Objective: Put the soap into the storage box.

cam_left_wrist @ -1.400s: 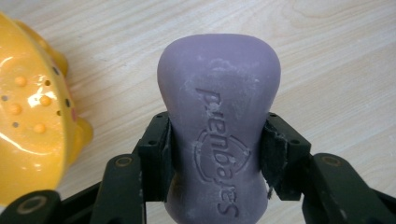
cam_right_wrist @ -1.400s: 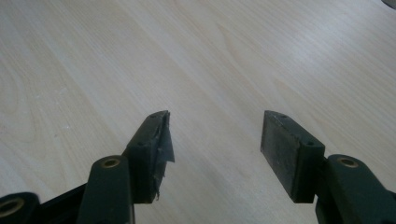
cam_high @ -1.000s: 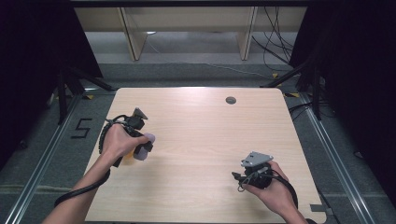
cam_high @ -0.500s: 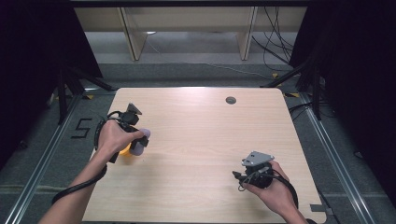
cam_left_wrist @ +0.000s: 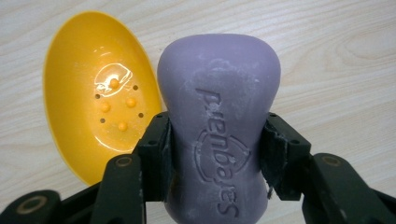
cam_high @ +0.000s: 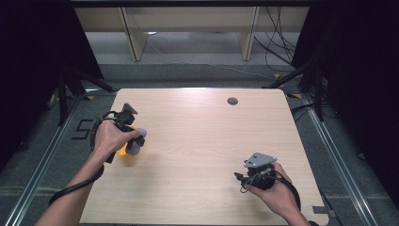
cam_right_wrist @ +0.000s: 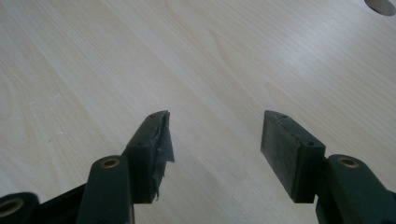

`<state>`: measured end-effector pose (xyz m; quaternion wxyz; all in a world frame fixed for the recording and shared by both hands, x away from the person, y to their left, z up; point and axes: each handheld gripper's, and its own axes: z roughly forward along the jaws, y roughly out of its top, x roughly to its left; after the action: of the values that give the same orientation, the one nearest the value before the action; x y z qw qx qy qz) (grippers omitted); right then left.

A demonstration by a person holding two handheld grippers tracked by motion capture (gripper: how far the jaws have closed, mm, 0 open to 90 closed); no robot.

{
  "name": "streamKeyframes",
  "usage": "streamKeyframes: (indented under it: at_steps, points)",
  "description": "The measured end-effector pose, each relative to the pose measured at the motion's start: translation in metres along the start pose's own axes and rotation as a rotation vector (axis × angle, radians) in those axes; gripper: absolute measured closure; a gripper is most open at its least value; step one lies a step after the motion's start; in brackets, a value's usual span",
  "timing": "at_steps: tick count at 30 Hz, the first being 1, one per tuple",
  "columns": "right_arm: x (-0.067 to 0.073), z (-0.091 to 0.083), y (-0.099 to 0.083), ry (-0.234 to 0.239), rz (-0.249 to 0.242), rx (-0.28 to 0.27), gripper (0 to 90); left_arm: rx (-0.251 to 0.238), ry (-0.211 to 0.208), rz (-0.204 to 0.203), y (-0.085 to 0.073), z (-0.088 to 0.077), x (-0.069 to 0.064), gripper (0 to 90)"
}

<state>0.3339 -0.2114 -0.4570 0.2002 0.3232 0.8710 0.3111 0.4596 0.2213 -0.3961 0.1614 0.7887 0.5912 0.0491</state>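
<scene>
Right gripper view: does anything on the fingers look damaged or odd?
Yes. The pad on one of the right gripper fingers is torn: a ragged flap of black lining peels off its inner face. The other finger's pad lies flat and whole. Nothing is between them.

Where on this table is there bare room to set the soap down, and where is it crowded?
The whole middle of the table is bare, from the left gripper across to the right gripper, and back to the round grommet. It is crowded only at the left edge, where the purple soap, clamped by the left fingers, sits beside the yellow dish.
</scene>
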Motion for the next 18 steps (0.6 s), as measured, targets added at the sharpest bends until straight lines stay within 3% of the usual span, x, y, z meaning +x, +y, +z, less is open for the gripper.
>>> streamKeyframes:
  at_steps: [6, 10, 18]
  points:
    - [-0.001, 0.000, 0.000, 0.001, -0.014, -0.002, 42.7, 0.001, 0.010, -0.004, 0.002, -0.002, 0.005, 49.2]
    - [0.001, -0.001, 0.000, -0.002, 0.023, 0.006, 42.7, -0.003, 0.016, -0.018, 0.003, -0.001, 0.007, 49.3]
    - [0.000, -0.001, -0.001, -0.005, 0.008, -0.001, 42.7, 0.005, 0.021, -0.025, 0.007, 0.001, 0.014, 49.2]
